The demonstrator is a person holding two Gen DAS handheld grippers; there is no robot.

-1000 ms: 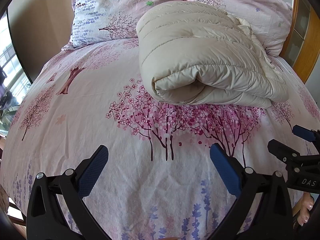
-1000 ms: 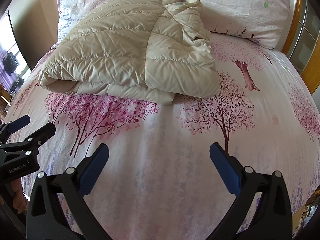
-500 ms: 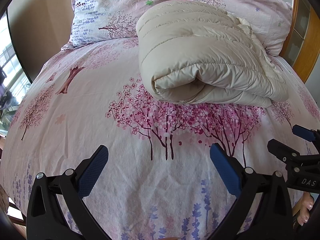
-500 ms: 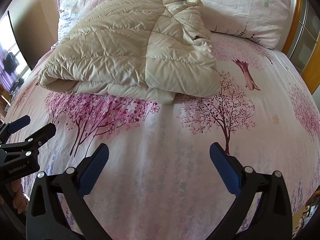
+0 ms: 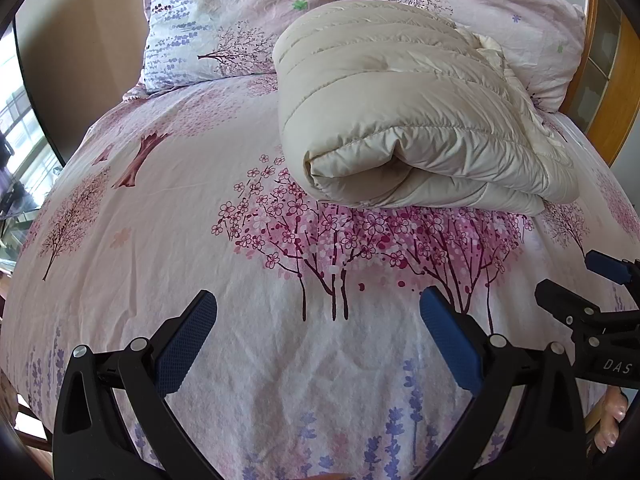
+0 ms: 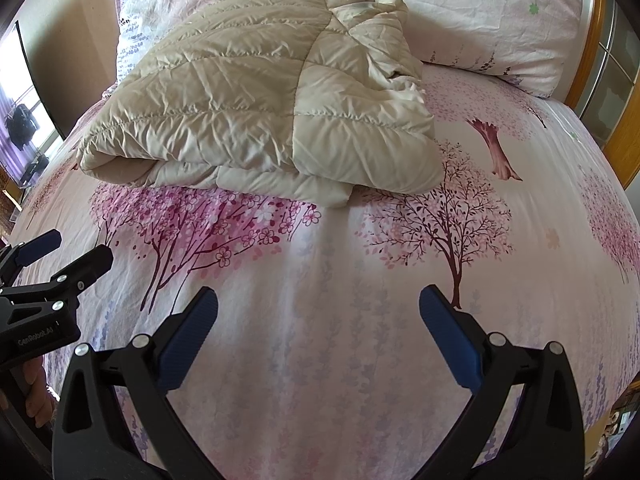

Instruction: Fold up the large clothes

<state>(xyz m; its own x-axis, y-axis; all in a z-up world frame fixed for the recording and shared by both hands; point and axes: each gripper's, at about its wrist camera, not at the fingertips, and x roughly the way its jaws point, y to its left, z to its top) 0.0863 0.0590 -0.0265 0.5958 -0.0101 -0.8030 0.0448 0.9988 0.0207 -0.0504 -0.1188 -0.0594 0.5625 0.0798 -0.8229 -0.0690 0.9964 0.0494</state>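
Observation:
A cream quilted down jacket (image 5: 404,120) lies folded into a thick bundle on the pink floral bed sheet (image 5: 160,240), up near the pillows. The same jacket (image 6: 260,96) fills the upper left of the right wrist view. My left gripper (image 5: 318,320) hovers open over the bare sheet, well short of the bundle, with nothing between its blue pads. My right gripper (image 6: 318,320) is likewise open and empty above the sheet (image 6: 400,280). Each gripper appears at the edge of the other's view: the right one (image 5: 592,292) and the left one (image 6: 52,260).
Two floral pillows (image 5: 240,20) (image 6: 480,12) rest at the head of the bed behind the jacket. A wooden headboard frame (image 5: 604,92) rises on the right. A window (image 6: 20,120) and a wall lie to the left. A hand (image 5: 608,420) shows at the lower right.

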